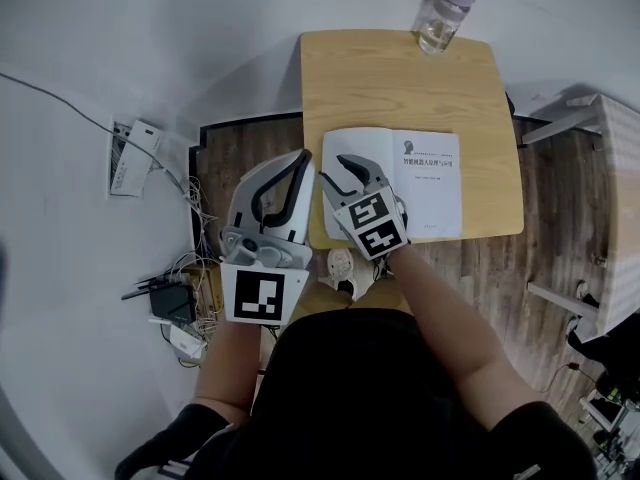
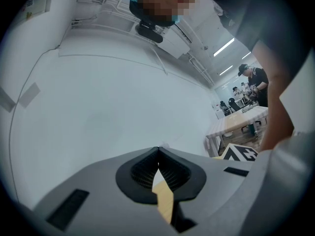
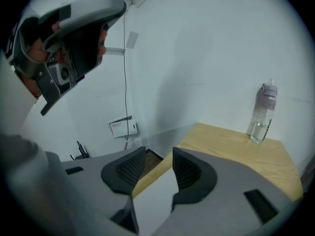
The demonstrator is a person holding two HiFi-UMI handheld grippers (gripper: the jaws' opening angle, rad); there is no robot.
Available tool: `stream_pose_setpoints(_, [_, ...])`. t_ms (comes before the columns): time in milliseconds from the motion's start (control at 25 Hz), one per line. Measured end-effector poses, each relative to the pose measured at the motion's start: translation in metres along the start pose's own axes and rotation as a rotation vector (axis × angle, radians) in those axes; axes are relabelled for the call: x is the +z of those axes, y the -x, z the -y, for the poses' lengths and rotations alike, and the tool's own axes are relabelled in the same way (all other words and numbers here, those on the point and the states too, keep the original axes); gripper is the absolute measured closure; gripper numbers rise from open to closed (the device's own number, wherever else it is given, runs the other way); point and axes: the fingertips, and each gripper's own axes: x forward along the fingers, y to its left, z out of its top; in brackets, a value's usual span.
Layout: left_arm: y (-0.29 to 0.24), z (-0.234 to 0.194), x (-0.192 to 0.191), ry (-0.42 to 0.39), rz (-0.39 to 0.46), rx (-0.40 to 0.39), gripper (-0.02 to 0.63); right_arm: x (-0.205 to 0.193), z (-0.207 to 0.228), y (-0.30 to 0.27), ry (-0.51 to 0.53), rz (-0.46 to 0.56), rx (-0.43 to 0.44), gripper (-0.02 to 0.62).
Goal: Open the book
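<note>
Left gripper (image 1: 298, 158) sits beside the table's left edge, jaws pressed together, empty. Right gripper (image 1: 335, 168) has jaws slightly apart, gripping nothing — over the left edge of the book (image 1: 425, 193), which lies flat, white pages up, on the wooden table (image 1: 400, 78).

bare tabletop (image 1: 390, 83) upper middle of frame: free room. bottle (image 1: 443, 13) upright at top of frame, only tall obstacle. book (image 1: 425, 183) flat at near edge. right gripper (image 1: 335, 171) crowds book's left side; left gripper (image 1: 298, 163) off tabletop's left edge.

White book (image 1: 405, 183) lies open, flat at table's (image 1: 400, 78) near edge
</note>
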Motion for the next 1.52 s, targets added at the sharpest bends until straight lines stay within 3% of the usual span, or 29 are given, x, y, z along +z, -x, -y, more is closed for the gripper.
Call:
stream_pose_setpoints(680, [-0.016,0.012,0.043,-0.051,0.034,0.012,0.597,0.118,0.006,0.121,0.148,0.353,-0.004,0.419])
stream_pose_setpoints(1000, [-0.025,0.025,0.056,-0.047,0.050,0.009,0.597,0.143,0.006,0.167,0.235,0.469,-0.014,0.419])
stream_pose_setpoints(1520, [-0.031,0.053,0.090,0.006,0.090,-0.040,0.597,0.165,0.027,0.245,0.297,0.581,-0.119,0.420])
